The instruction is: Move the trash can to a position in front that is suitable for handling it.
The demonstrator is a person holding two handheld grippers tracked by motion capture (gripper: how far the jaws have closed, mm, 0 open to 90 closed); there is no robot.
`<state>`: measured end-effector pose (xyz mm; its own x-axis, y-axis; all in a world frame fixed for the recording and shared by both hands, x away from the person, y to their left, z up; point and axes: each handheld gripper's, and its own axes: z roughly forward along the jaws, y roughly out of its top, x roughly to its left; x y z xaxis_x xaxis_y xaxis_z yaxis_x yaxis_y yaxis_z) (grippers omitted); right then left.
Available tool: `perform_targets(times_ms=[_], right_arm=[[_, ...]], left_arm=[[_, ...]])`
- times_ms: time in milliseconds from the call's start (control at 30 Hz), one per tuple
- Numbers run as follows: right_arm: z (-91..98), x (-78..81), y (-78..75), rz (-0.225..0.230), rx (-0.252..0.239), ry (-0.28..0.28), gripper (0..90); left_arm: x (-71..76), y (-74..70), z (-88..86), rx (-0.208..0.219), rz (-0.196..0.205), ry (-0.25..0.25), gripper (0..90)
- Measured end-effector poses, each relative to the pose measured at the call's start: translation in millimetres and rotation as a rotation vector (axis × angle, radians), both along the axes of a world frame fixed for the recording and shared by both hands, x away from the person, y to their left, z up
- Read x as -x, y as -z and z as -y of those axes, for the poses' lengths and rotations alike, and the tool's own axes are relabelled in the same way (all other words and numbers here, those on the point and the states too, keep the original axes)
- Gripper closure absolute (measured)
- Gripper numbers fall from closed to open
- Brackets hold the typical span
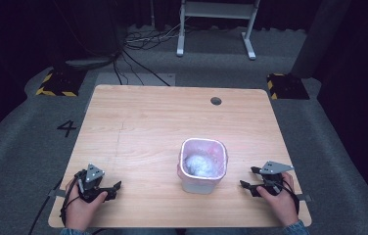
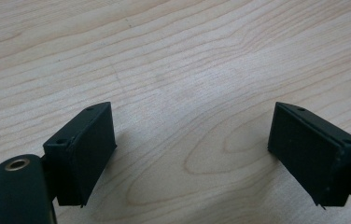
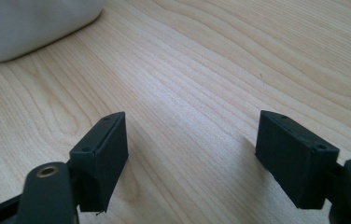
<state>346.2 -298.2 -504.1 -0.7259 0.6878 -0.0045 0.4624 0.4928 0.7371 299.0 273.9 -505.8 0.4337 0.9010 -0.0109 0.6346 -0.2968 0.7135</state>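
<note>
A small white bin (image 1: 203,165) with a pinkish rim stands near the middle front of the wooden table (image 1: 143,122); crumpled clear plastic (image 1: 199,164) lies inside it. My left gripper (image 1: 116,188) rests on the table at the front left, held by a hand, jaws wide apart with bare wood between them (image 2: 192,154). My right gripper (image 1: 248,178) rests at the front right, a short way right of the bin, open and empty (image 3: 192,158). The bin's white wall (image 3: 29,23) fills the top left corner of the right gripper view.
A round cable hole (image 1: 216,101) sits near the table's far edge. Beyond the table are a white frame's legs (image 1: 216,29), cables on the grey floor and two yellow-and-black striped blocks (image 1: 55,83).
</note>
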Motion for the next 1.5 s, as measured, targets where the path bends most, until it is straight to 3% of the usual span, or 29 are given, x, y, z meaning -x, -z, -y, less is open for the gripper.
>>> perform_targets(times_ms=[33, 67, 100, 133, 267, 433, 467, 567, 600, 667, 800, 900, 967, 1067, 1133, 1267, 1300, 1500], right_arm=[[0.0, 0.0, 0.0, 0.0, 0.0, 0.0, 24.9], [0.0, 0.8, -0.2, -0.002, -0.003, 0.001, 24.4], [0.0, 0.8, -0.2, -0.002, -0.003, 0.001, 24.4], [-1.5, 3.0, -1.5, 0.007, -0.042, 0.01, 23.7], [-9.3, 5.8, -13.7, 0.049, -0.046, -0.006, 22.8], [-18.7, 3.2, -27.2, 0.066, -0.073, -0.021, 17.5], [-24.2, -0.2, -31.7, 0.065, -0.095, -0.028, 15.5], [-31.1, -4.7, -34.1, 0.081, -0.099, -0.014, 15.9], [-37.4, -8.4, -37.0, 0.099, -0.095, 0.019, 20.4], [-40.1, -10.2, -39.4, 0.105, -0.093, 0.028, 22.9], [-52.4, -22.2, -50.2, 0.132, -0.138, 0.049, 25.6], [-57.4, -30.8, -50.1, 0.129, -0.146, 0.067, 25.6], [-59.2, -32.8, -49.4, 0.129, -0.14, 0.065, 25.7], [-65.7, -36.1, -44.4, 0.117, -0.154, 0.058, 25.7], [-69.5, -34.7, -42.3, 0.112, -0.153, 0.04, 25.6], [-77.2, -28.9, -39.7, 0.111, -0.146, 0.017, 27.2], [-78.3, -26.9, -39.5, 0.109, -0.149, 0.012, 27.3], [-81.9, -13.6, -40.0, 0.105, -0.152, -0.008, 29.0]], left_arm=[[0.0, -0.3, 0.2, 0.001, 0.006, 0.001, 15.4], [0.4, -0.8, 0.8, 0.008, 0.006, -0.003, 25.4], [0.6, -2.8, 1.3, 0.011, 0.005, -0.002, 25.4], [1.1, -5.2, 2.1, 0.018, 0.016, -0.008, 28.8], [3.2, -19.7, 9.3, 0.003, 0.047, -0.017, 31.7], [-0.5, -36.7, 28.0, 0.064, 0.064, 0.017, 31.9], [-2.9, -39.5, 33.3, 0.074, 0.065, 0.027, 31.7], [-13.5, -45.2, 51.8, 0.098, 0.084, 0.074, 31.2], [-23.8, -46.4, 65.1, 0.106, 0.119, 0.092, 29.9], [-28.7, -46.7, 72.2, 0.115, 0.128, 0.105, 29.6], [-45.8, -48.0, 101.6, 0.169, 0.123, 0.162, 30.0], [-62.0, -44.0, 124.2, 0.178, 0.139, 0.18, 30.1], [-65.1, -42.4, 129.3, 0.173, 0.141, 0.187, 30.1], [-68.4, -38.2, 144.1, 0.189, 0.116, 0.225, 30.8], [-65.0, -33.6, 155.5, 0.173, 0.091, 0.272, 30.8], [-60.4, -29.3, 159.8, 0.163, 0.081, 0.299, 31.6], [-56.2, -30.0, 162.3, 0.158, 0.061, 0.311, 32.7], [-43.5, -36.6, 162.8, 0.081, 0.078, 0.326, 34.7]])
